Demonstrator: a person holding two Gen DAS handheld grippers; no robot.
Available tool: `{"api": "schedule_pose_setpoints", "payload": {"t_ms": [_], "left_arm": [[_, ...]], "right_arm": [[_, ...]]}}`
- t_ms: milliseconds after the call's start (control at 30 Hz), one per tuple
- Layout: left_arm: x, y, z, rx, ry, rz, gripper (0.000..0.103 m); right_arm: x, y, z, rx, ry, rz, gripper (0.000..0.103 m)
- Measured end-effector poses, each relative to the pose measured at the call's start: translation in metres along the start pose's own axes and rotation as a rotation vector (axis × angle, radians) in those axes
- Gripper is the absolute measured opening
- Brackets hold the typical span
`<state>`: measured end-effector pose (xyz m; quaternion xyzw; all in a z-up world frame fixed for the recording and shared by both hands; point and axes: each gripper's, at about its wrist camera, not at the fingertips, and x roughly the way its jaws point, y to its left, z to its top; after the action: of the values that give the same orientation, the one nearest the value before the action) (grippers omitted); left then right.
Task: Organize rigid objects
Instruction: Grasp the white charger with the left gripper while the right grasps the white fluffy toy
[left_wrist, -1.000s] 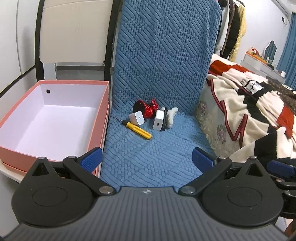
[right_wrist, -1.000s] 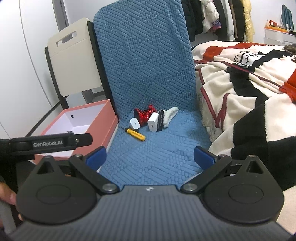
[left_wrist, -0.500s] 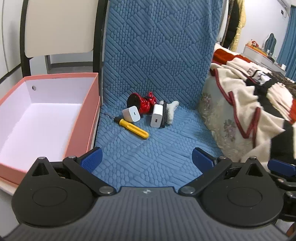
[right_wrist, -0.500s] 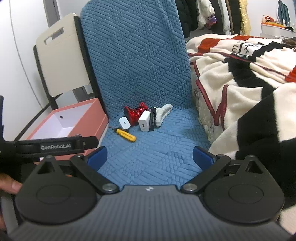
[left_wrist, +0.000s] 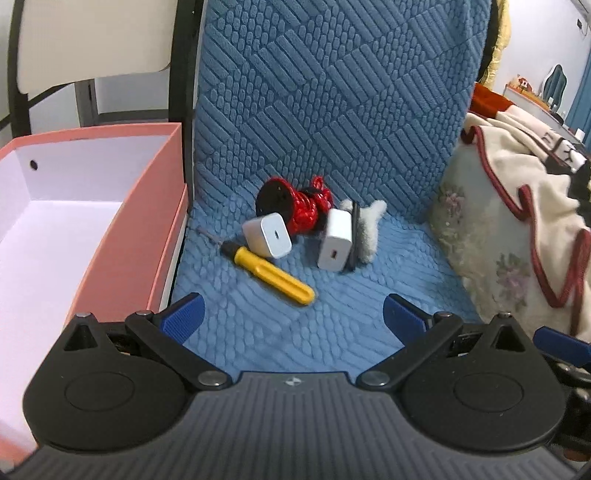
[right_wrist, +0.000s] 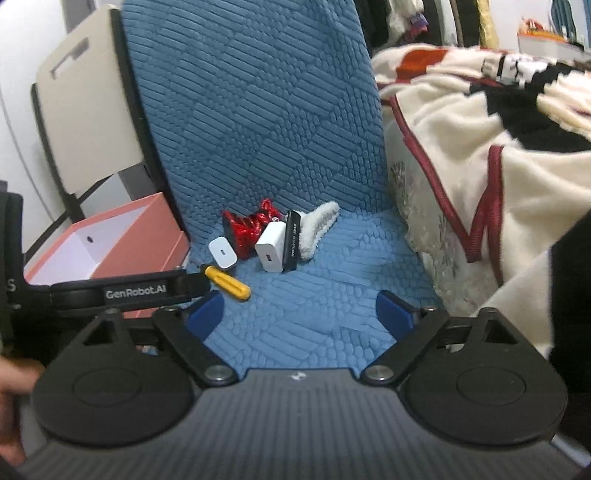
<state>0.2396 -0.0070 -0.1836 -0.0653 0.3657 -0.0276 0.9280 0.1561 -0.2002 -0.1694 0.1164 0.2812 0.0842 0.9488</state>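
Observation:
A small pile lies at the back of the blue chair seat (left_wrist: 295, 325): a yellow screwdriver (left_wrist: 273, 275), two white chargers (left_wrist: 267, 234) (left_wrist: 335, 243), a red spool (left_wrist: 295, 206), a thin black bar (left_wrist: 355, 236) and a white fluffy piece (left_wrist: 369, 232). My left gripper (left_wrist: 293, 314) hangs open in front of the screwdriver, nothing between its fingers. My right gripper (right_wrist: 299, 312) is open, its jaws closing on nothing, a short way before the screwdriver (right_wrist: 227, 282) and the larger charger (right_wrist: 271, 251). The left gripper's arm (right_wrist: 110, 291) crosses the right wrist view.
An open pink box (left_wrist: 147, 221) with a white inside stands left of the seat, against its edge. A bed with a cream, red and black blanket (left_wrist: 524, 221) borders the seat on the right. A beige chair back (left_wrist: 92, 40) rises behind the box.
Both grippers have come forward and down toward the pile, which now looks larger. The right gripper's fingers stand a little closer together than before.

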Motion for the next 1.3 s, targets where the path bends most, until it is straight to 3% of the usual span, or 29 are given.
{"api": "schedule_pose_setpoints", "payload": {"t_ms": [167,433,833,933,1167,1300], "left_arm": [[0.03,0.005,0.012,-0.017,-0.002,-0.008,0.103],[0.082,0.015,0.03,-0.056,0.041,-0.011,0.076],[0.137,0.015,0.05,-0.049,0.084,0.006,0.063],[0.142,0.011,0.055,-0.014,0.091,0.021,0.063],[0.154,0.013,0.058,-0.001,0.094,0.058,0.06],[0.165,0.014,0.054,0.024,0.113,0.079,0.053]], "right_arm": [[0.034,-0.001,0.009,0.006,0.014,-0.004,0.074],[0.098,-0.003,0.018,-0.044,0.061,-0.02,0.046],[0.177,0.002,0.039,-0.039,0.095,-0.035,0.035],[0.189,0.004,0.042,-0.039,0.102,-0.03,0.034],[0.208,0.006,0.046,-0.051,0.115,-0.042,0.019],[0.205,0.006,0.046,-0.063,0.12,-0.052,0.017]]}}
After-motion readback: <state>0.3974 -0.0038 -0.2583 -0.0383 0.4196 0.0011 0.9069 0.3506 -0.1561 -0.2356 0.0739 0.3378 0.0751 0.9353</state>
